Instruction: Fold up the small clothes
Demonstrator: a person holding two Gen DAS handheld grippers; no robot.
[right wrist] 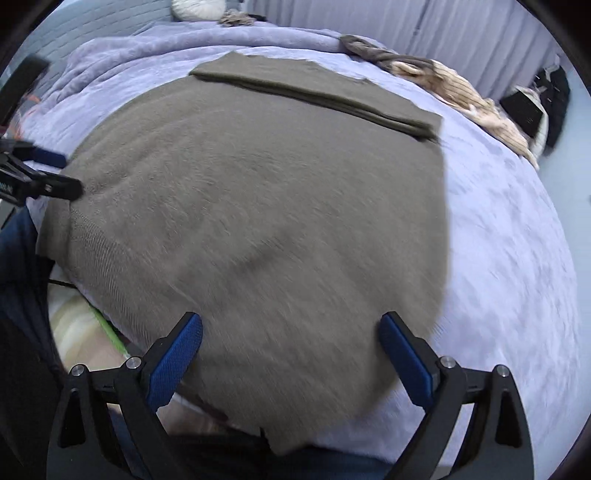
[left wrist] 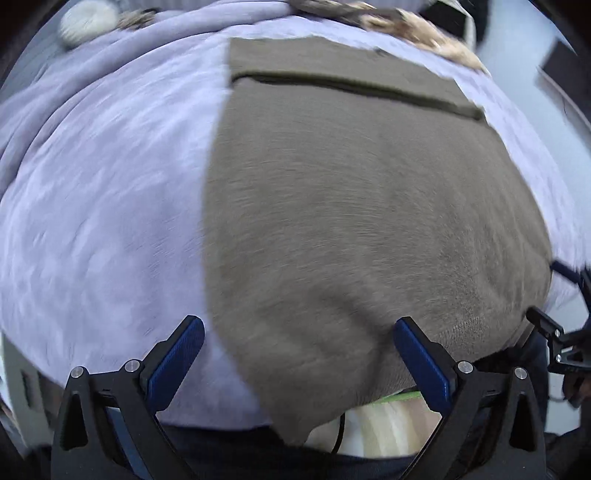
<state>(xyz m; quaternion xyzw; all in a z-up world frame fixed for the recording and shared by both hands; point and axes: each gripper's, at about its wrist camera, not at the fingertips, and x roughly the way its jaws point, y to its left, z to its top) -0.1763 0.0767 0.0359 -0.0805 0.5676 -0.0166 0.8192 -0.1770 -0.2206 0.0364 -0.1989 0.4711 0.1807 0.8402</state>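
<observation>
A brown-grey knit garment (left wrist: 351, 206) lies spread flat on a lavender bedspread (left wrist: 103, 206), with its far part folded over into a band (left wrist: 332, 70). My left gripper (left wrist: 299, 328) is open and empty over the garment's near left corner, which hangs over the bed edge. In the right wrist view the same garment (right wrist: 258, 206) fills the middle. My right gripper (right wrist: 291, 325) is open and empty above the garment's near right part. The left gripper (right wrist: 44, 184) shows at the left edge of the right wrist view. The right gripper (left wrist: 557, 343) shows at the right edge of the left wrist view.
A beige striped cloth (right wrist: 476, 103) and a darker cloth (right wrist: 373, 51) lie bunched at the bed's far right. A white round cushion (right wrist: 199, 9) sits at the far end. The bed's near edge drops to a light floor (left wrist: 388, 421). A dark object (right wrist: 524, 107) stands by the curtain.
</observation>
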